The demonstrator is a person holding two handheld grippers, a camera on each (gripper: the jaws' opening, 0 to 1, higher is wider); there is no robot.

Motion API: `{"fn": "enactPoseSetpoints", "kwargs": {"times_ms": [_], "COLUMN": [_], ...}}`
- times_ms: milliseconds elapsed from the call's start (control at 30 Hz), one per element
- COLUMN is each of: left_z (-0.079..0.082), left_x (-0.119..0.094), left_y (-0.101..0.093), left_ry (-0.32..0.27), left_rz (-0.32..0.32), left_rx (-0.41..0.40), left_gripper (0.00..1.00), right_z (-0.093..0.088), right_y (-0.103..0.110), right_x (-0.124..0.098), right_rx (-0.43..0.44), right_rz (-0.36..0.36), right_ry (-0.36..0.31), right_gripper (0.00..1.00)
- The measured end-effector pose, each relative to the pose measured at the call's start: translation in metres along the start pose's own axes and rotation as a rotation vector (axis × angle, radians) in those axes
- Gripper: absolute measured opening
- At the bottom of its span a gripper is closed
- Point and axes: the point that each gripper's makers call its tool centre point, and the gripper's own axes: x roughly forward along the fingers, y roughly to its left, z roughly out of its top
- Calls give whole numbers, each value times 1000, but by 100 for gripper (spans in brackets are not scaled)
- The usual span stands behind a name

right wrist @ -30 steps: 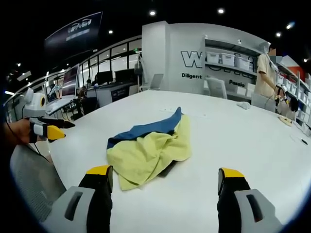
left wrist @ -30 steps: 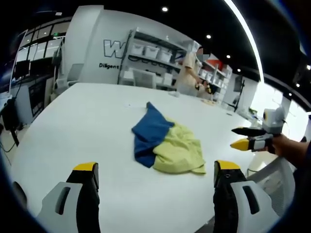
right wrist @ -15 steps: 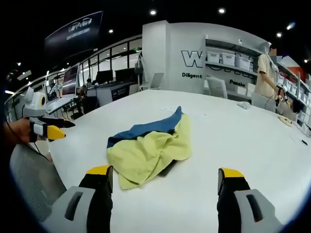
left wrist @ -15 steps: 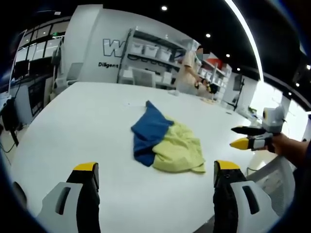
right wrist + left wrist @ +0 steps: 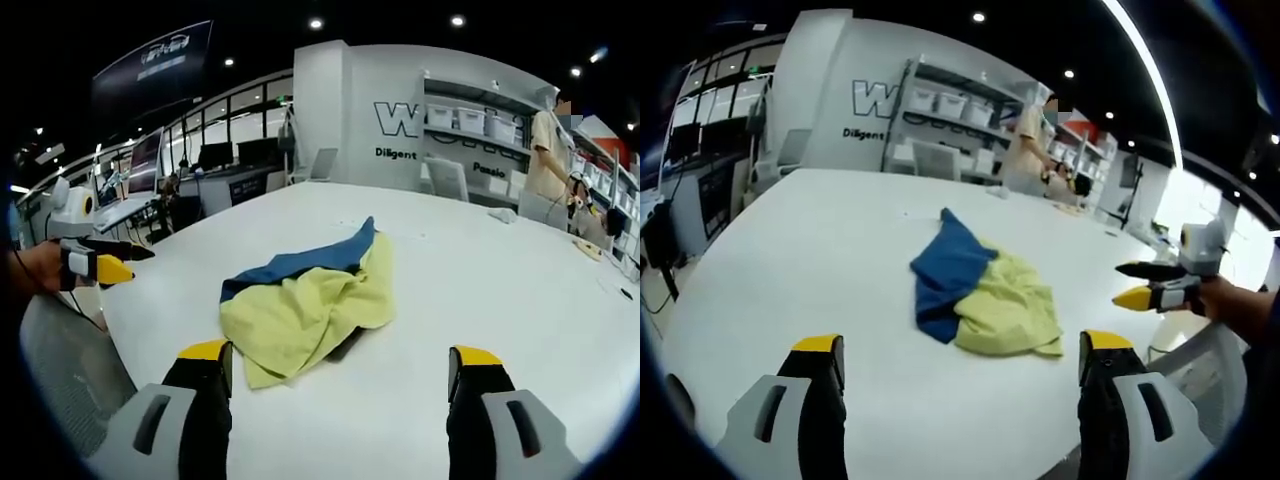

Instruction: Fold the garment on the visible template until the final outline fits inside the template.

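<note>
A crumpled garment (image 5: 982, 293), half blue and half pale yellow, lies in a heap on the white table (image 5: 800, 250). In the right gripper view the same garment (image 5: 305, 300) shows its yellow part nearest, the blue part behind. My left gripper (image 5: 958, 360) is open, held back from the cloth near the table edge, with nothing between its jaws. My right gripper (image 5: 340, 368) is open too, also short of the cloth. The right gripper (image 5: 1145, 284) appears at the right in the left gripper view, and the left gripper (image 5: 105, 263) at the left in the right gripper view. No template outline is visible.
A mesh chair back (image 5: 65, 375) sits by the table edge at lower left in the right gripper view. A person (image 5: 1025, 140) stands at the far side by shelves (image 5: 950, 110) with bins. Small items (image 5: 590, 248) lie at the table's far right.
</note>
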Motion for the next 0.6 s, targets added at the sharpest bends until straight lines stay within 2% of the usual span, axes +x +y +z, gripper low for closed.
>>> {"fn": "enactPoseSetpoints", "kwargs": {"times_ms": [400,600], "left_z": [-1,0], "left_x": [0,0], "left_y": [0,-1], "left_ry": [4,0], "left_rz": [-2,-3], "left_rx": [1,-1], "left_gripper": [92,92], "right_z": [2,8], "right_y": [2,9], "right_x": [1,9], "right_rx": [-7,-28], "right_rz": [4,23], "right_ry": [-3,0], "right_gripper": [91,91]}}
